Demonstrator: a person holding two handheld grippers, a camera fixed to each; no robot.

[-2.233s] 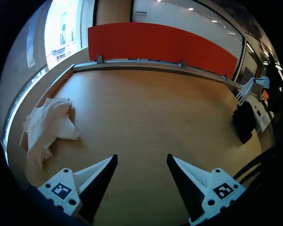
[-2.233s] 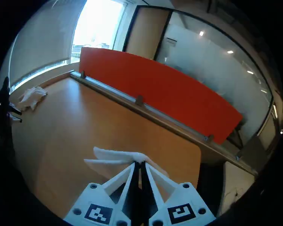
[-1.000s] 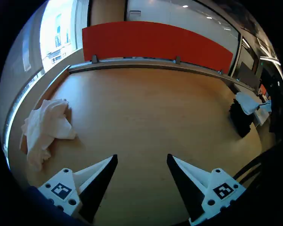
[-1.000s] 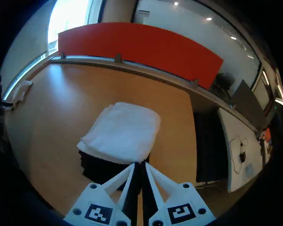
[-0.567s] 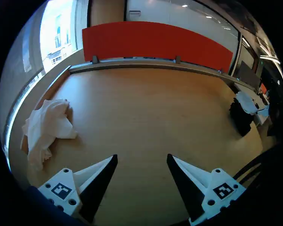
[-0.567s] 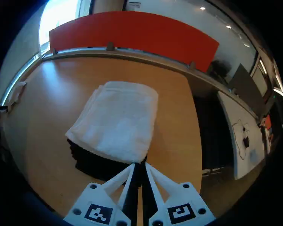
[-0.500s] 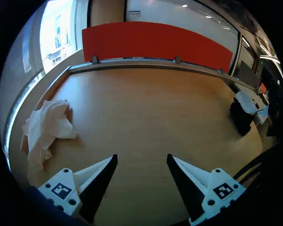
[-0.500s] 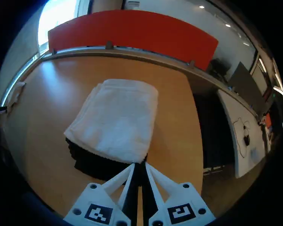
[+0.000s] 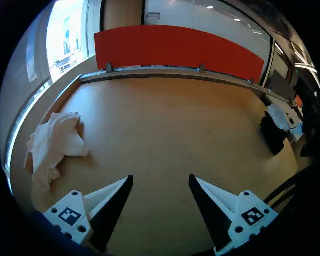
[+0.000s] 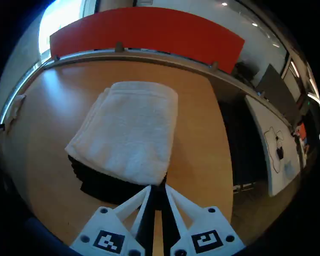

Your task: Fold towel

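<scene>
Left gripper view: left gripper, jaws spread wide and holding nothing, hung over the bare wooden table. A crumpled white cloth lay near the table's left edge, and a red partition stood along the far side.

Right gripper view: right gripper, jaws pressed together, met the near edge of the folded towel. Whether cloth lay between them could not be told. The towel rested flat on a black stack near the table's right edge.
</scene>
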